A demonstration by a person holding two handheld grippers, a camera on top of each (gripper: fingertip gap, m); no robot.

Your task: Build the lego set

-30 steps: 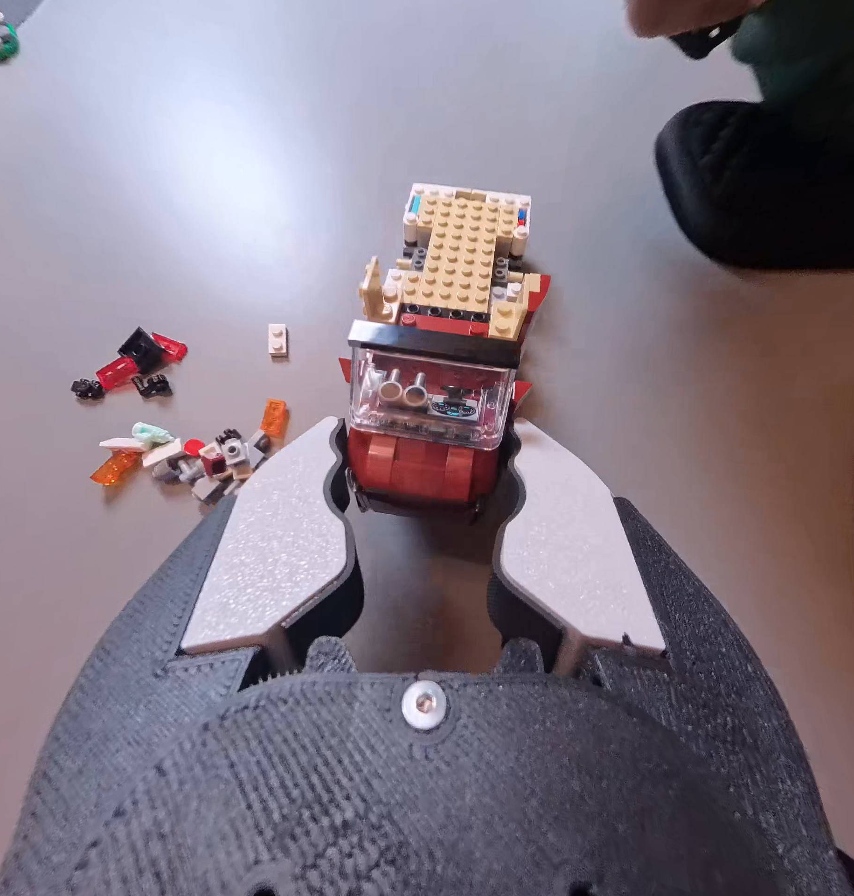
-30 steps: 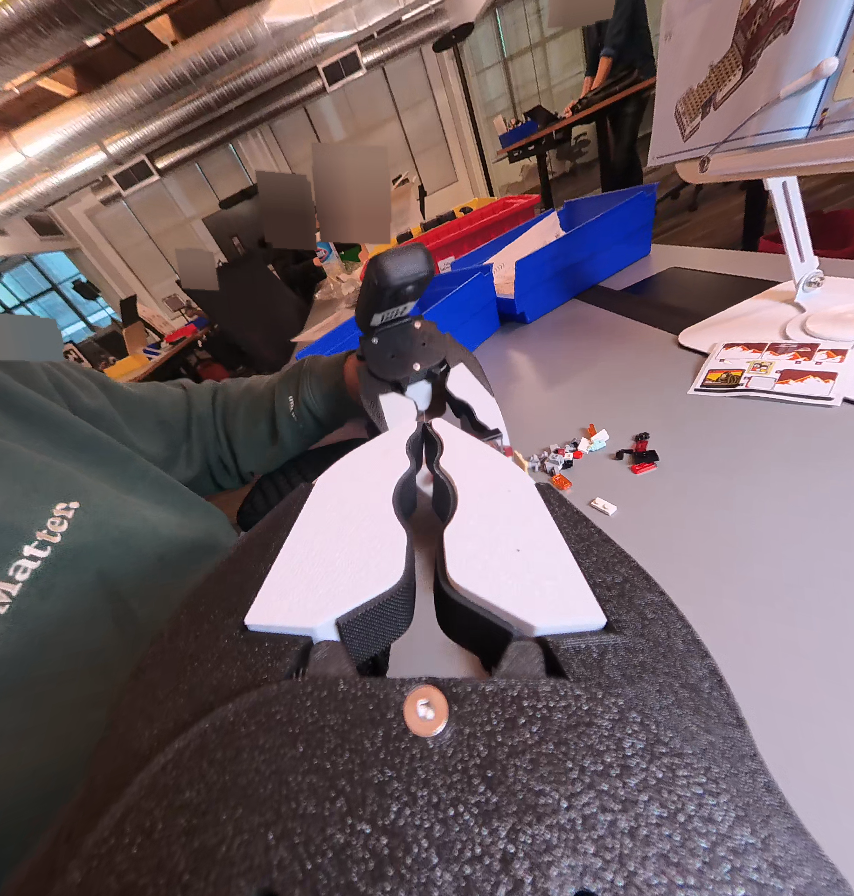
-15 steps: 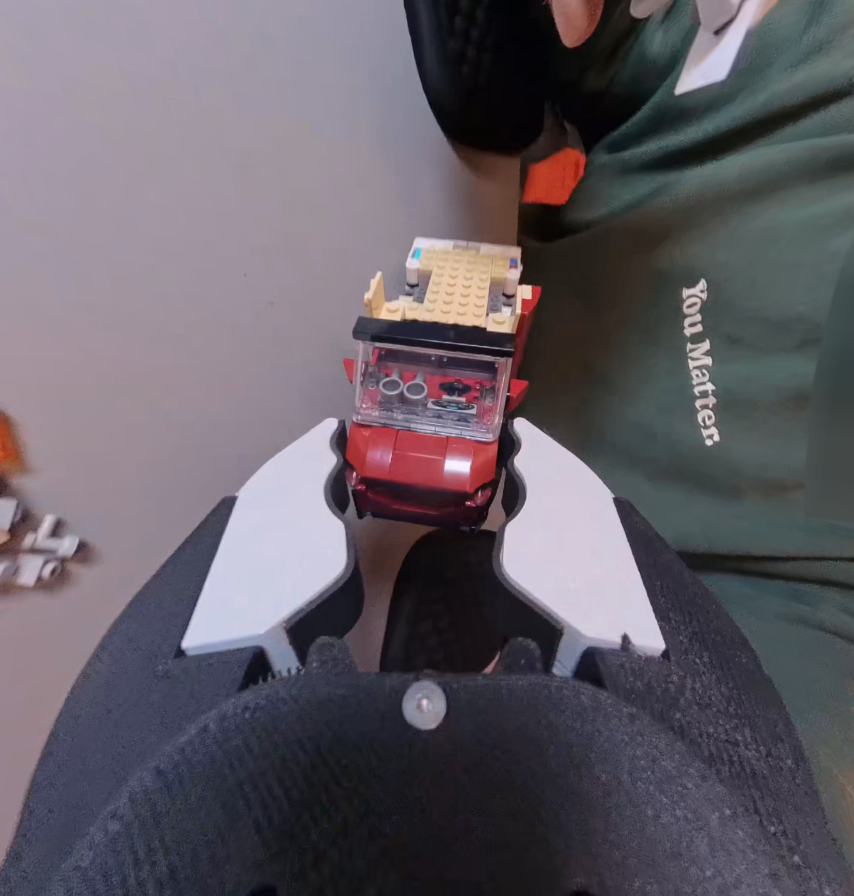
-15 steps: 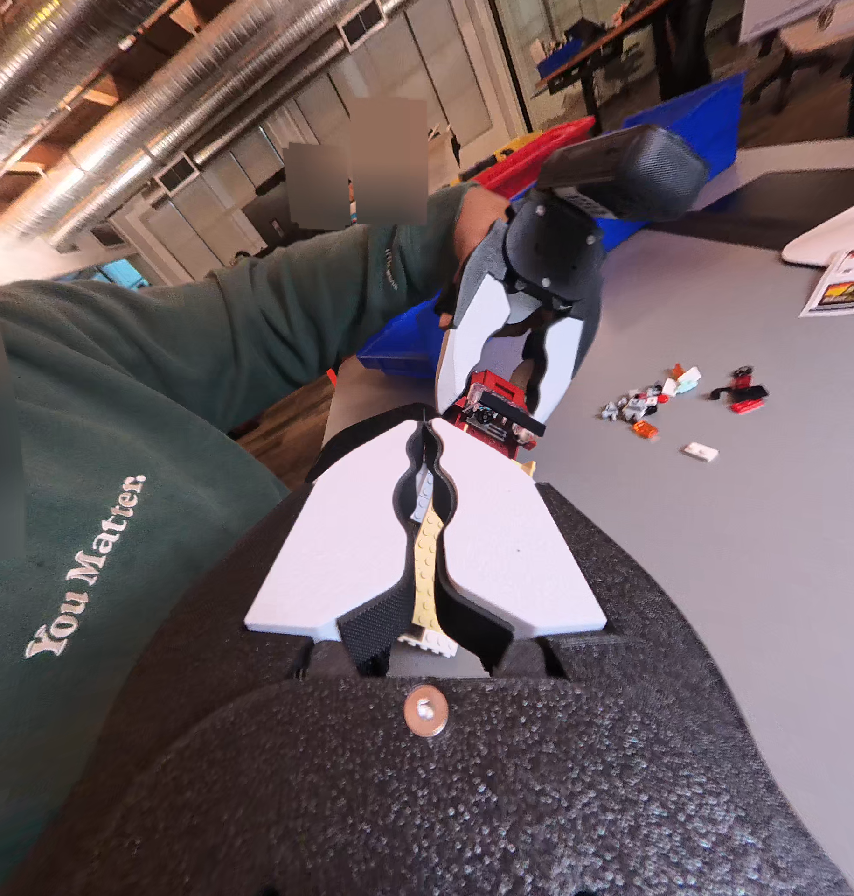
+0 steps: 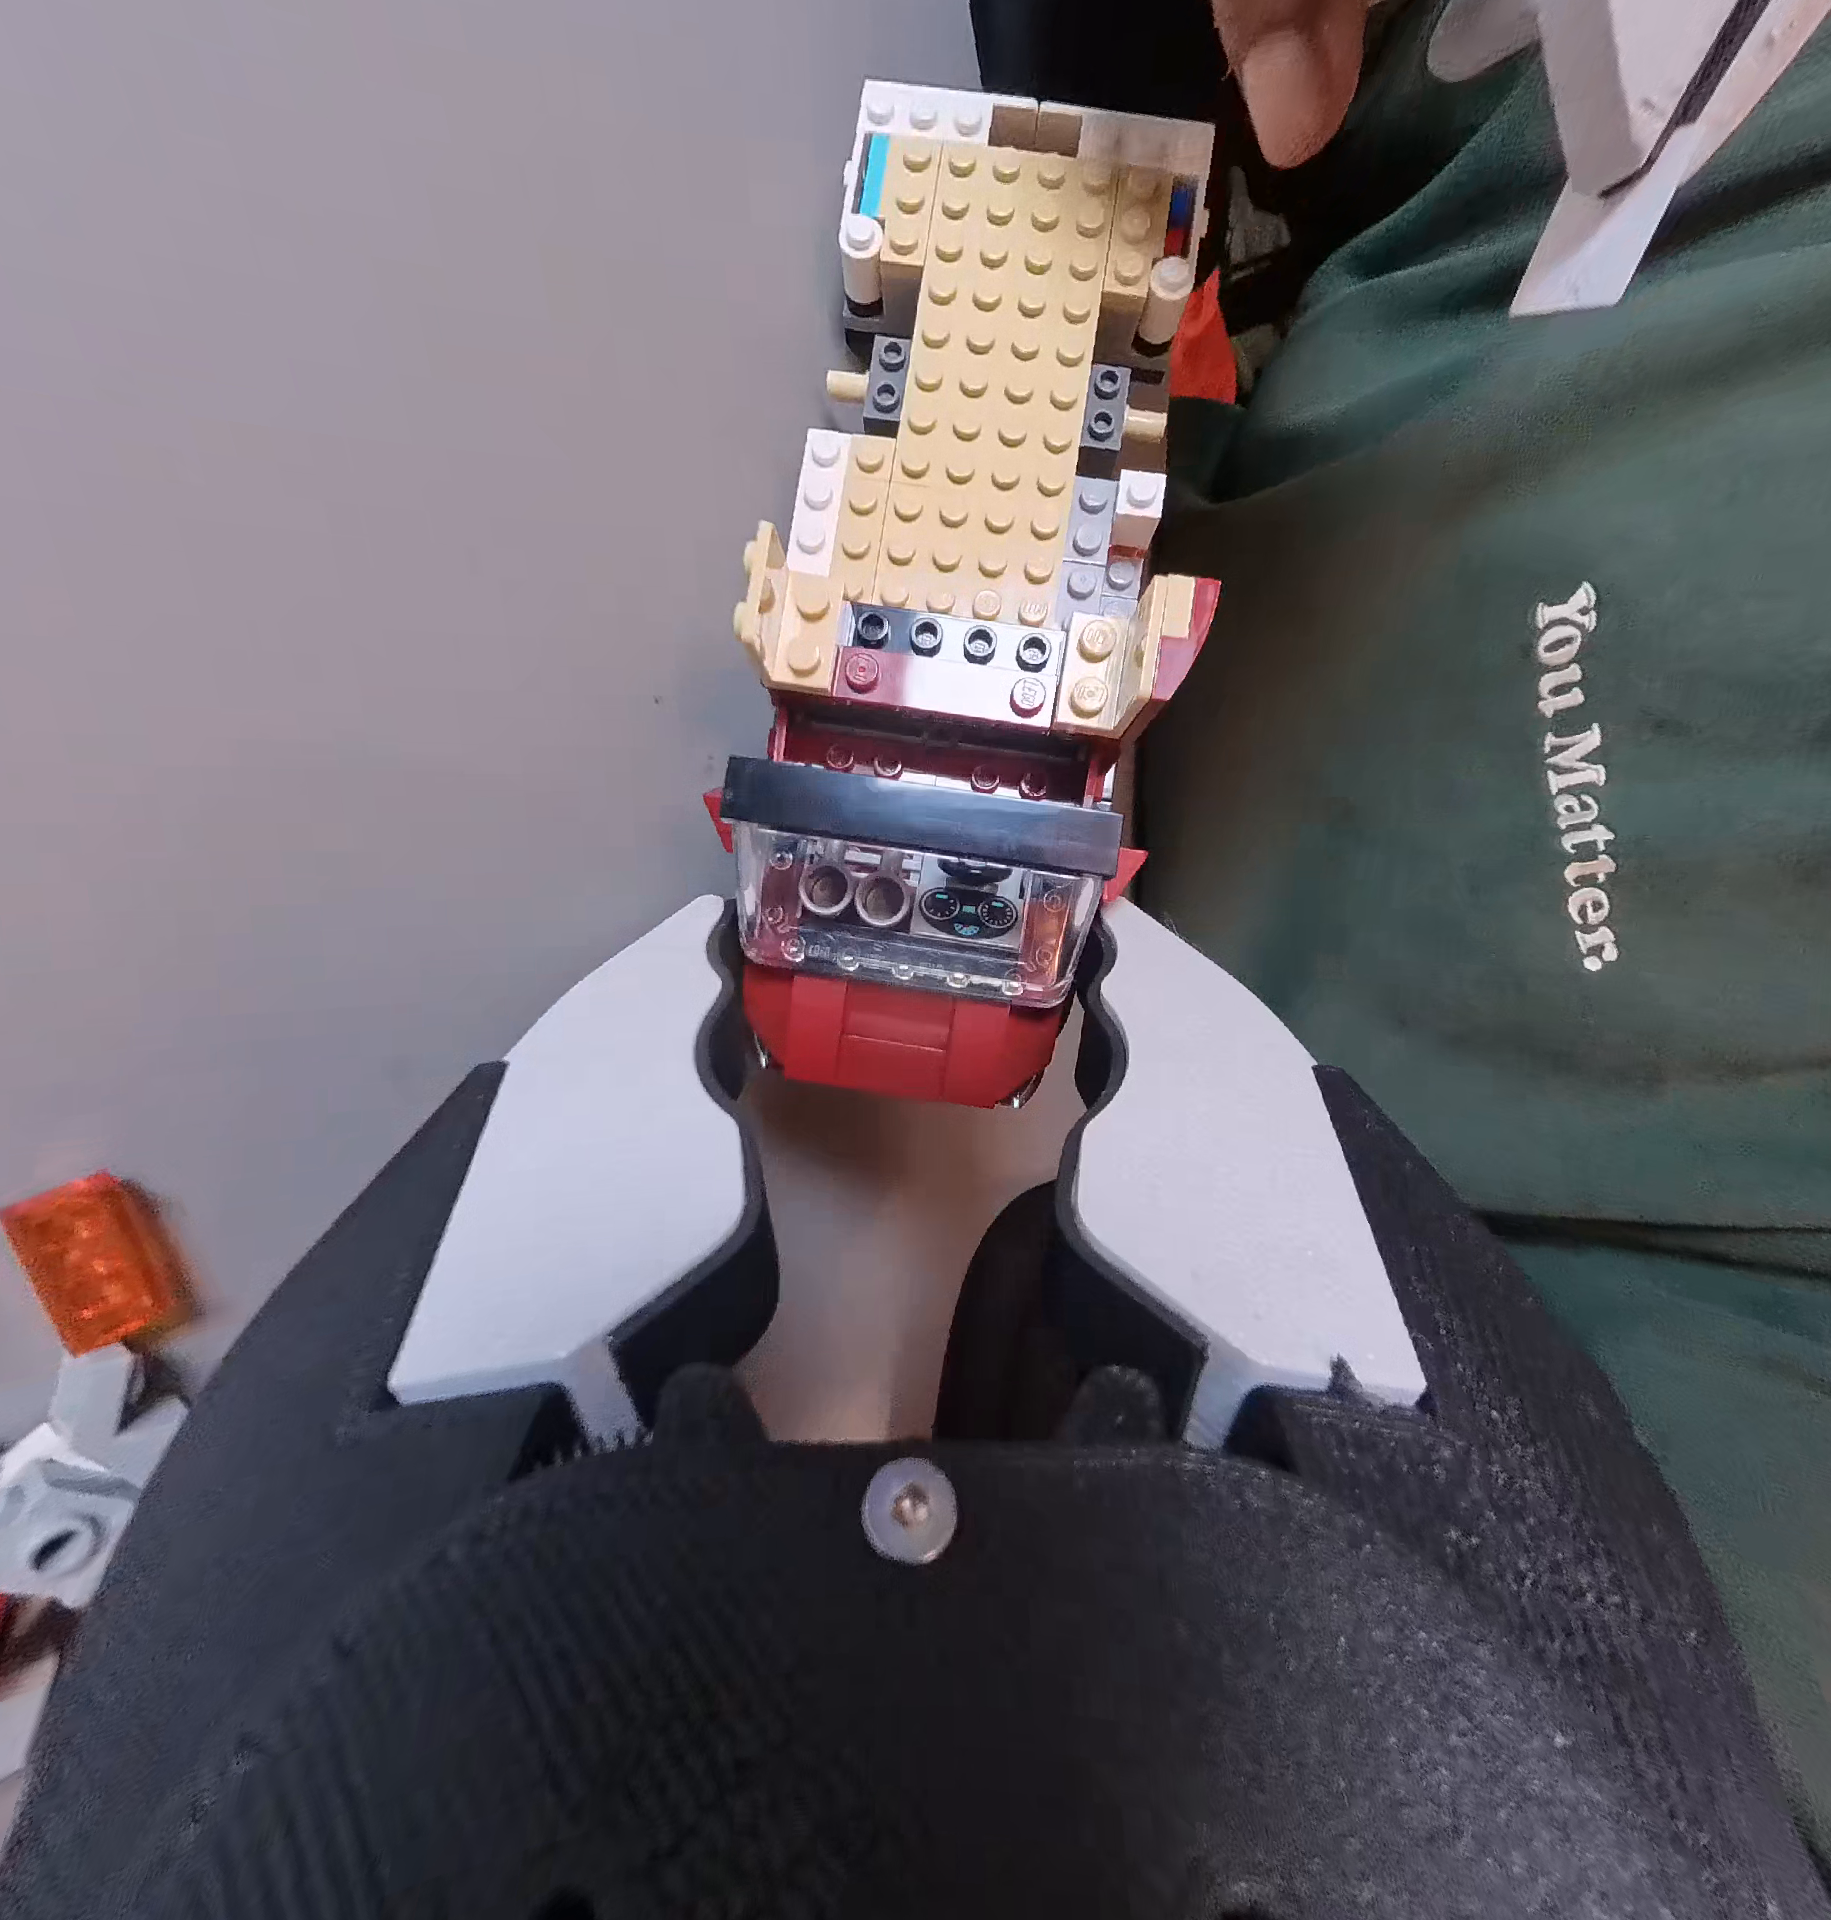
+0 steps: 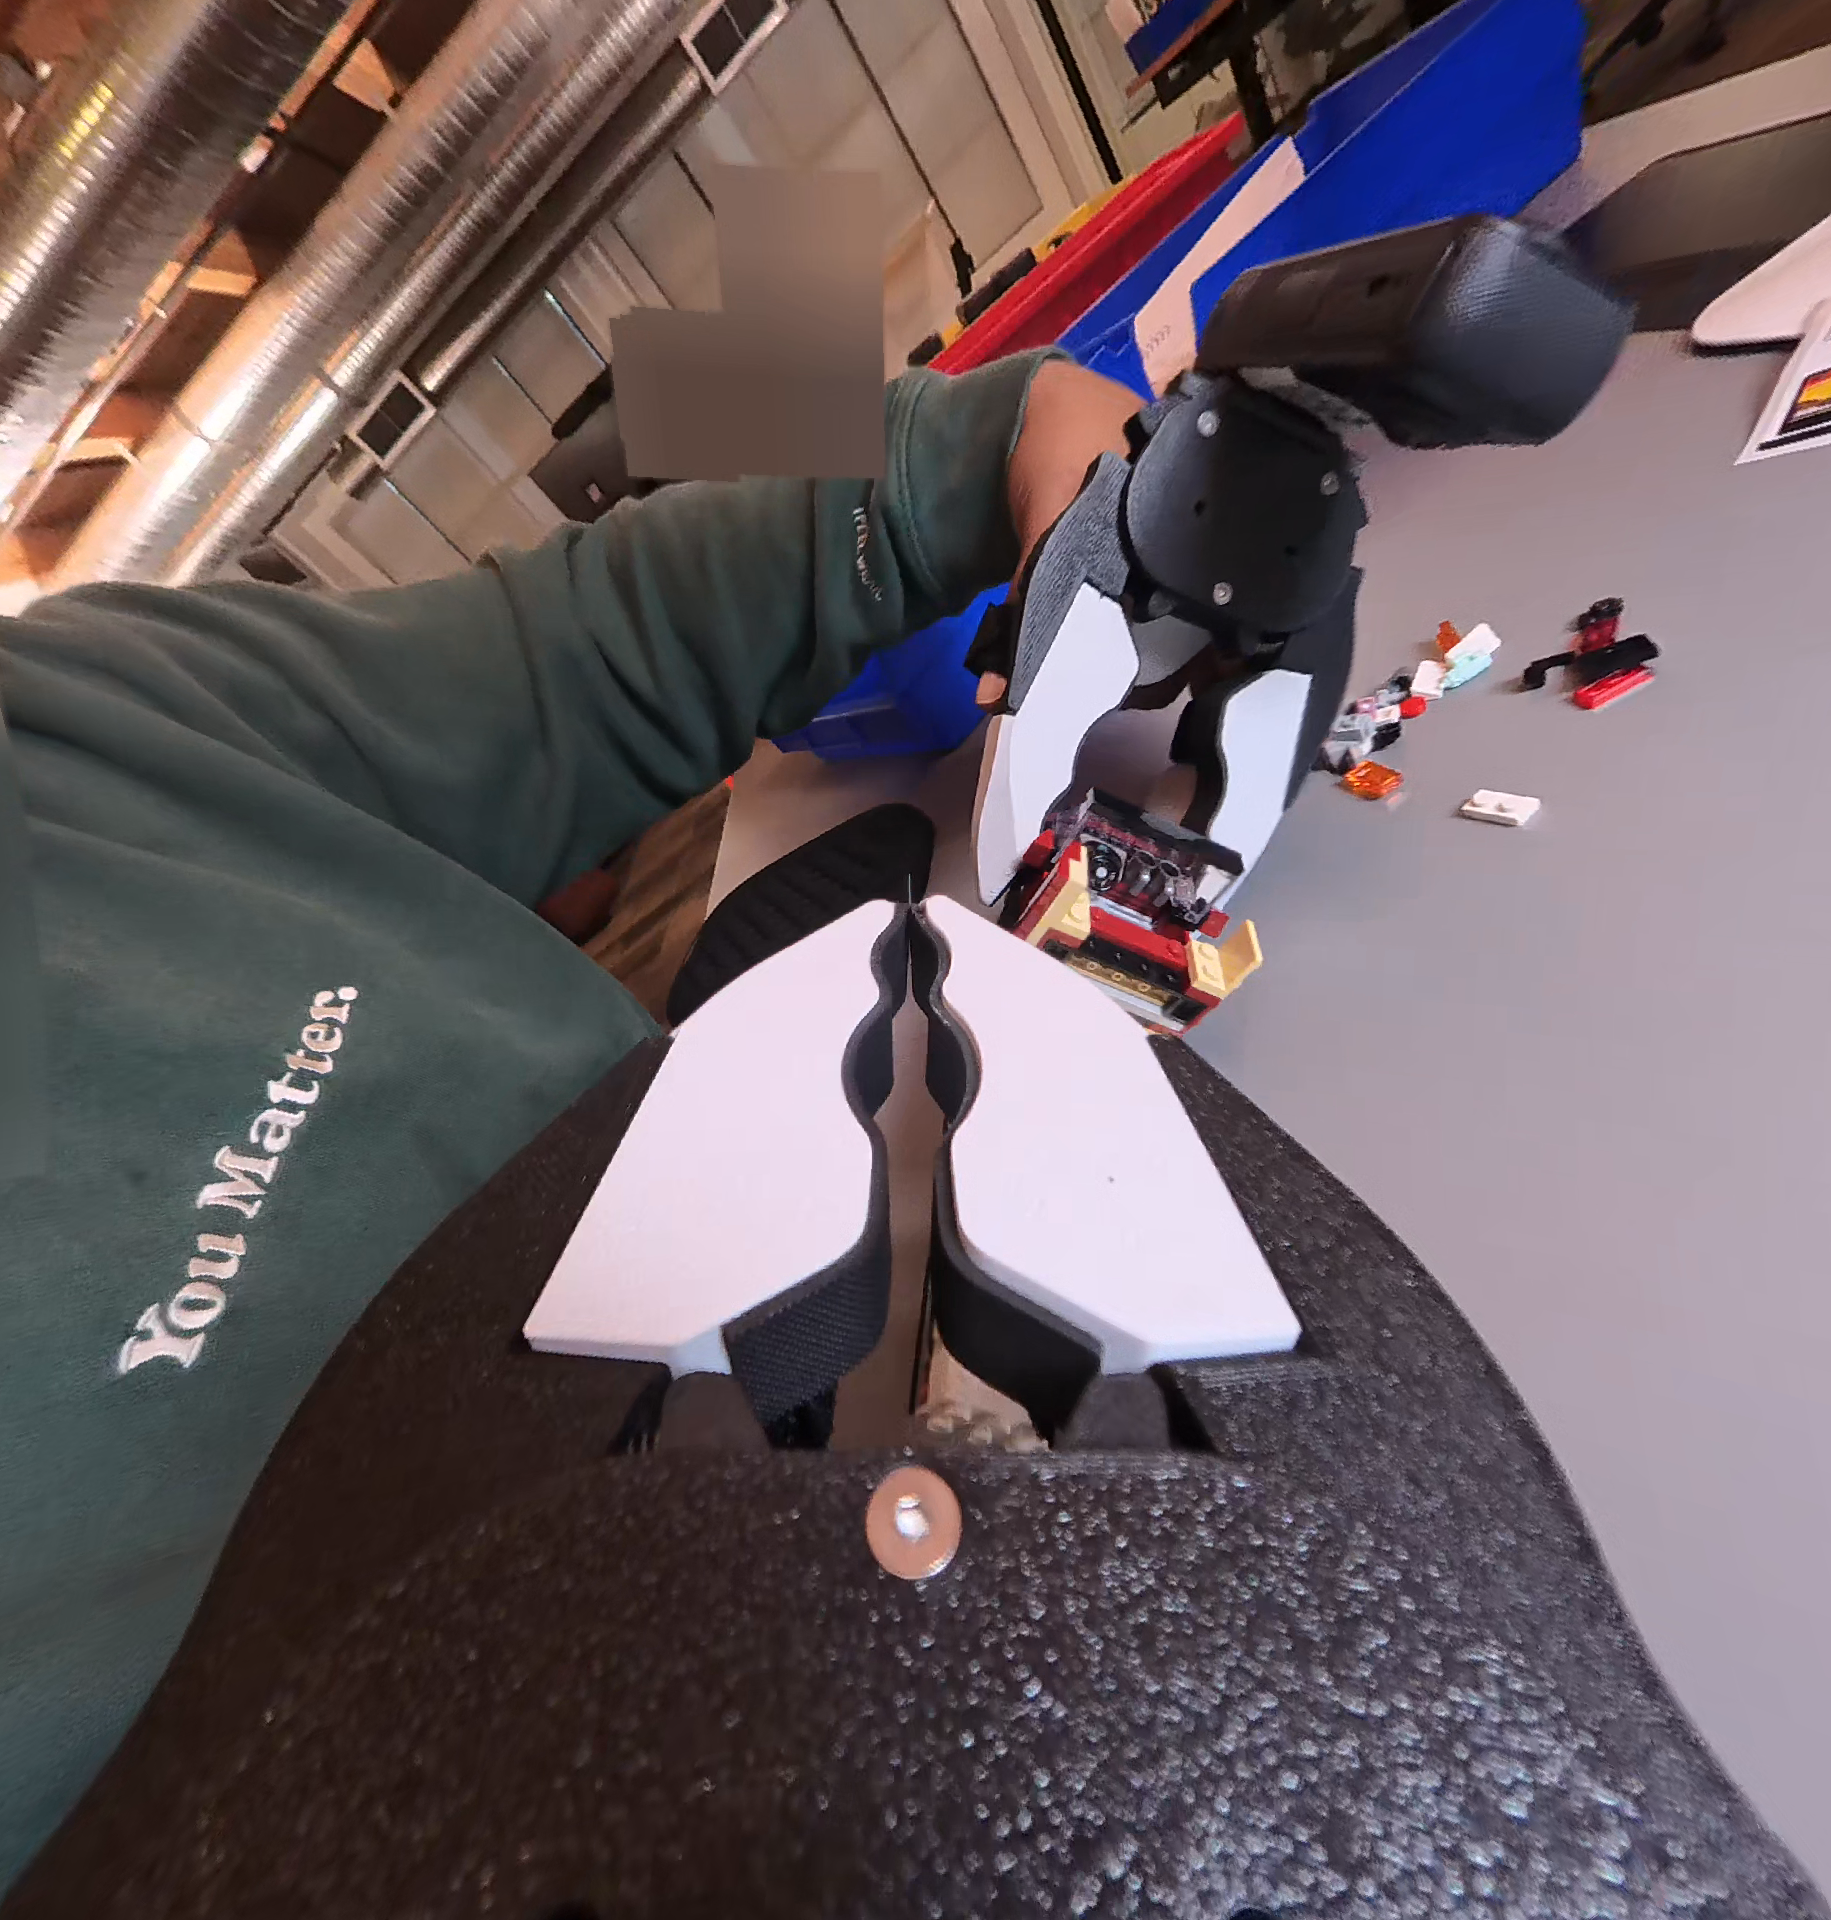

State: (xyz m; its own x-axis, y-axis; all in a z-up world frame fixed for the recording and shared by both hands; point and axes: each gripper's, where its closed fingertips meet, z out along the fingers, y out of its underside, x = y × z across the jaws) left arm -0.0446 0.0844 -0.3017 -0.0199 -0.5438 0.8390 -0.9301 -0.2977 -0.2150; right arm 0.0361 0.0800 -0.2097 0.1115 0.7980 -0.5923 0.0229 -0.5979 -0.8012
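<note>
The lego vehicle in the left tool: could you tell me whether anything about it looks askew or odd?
Nothing looks damaged. The lego vehicle is clamped only by its red nose between the left tool, so its tan bed sticks out unsupported beyond the table edge.

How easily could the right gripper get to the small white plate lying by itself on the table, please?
Probably easily: the white plate lies alone on bare table, ahead-right of the shut right gripper, nothing between.

Red-and-tan lego truck (image 5: 963, 665); grey table (image 5: 319, 520)
</note>
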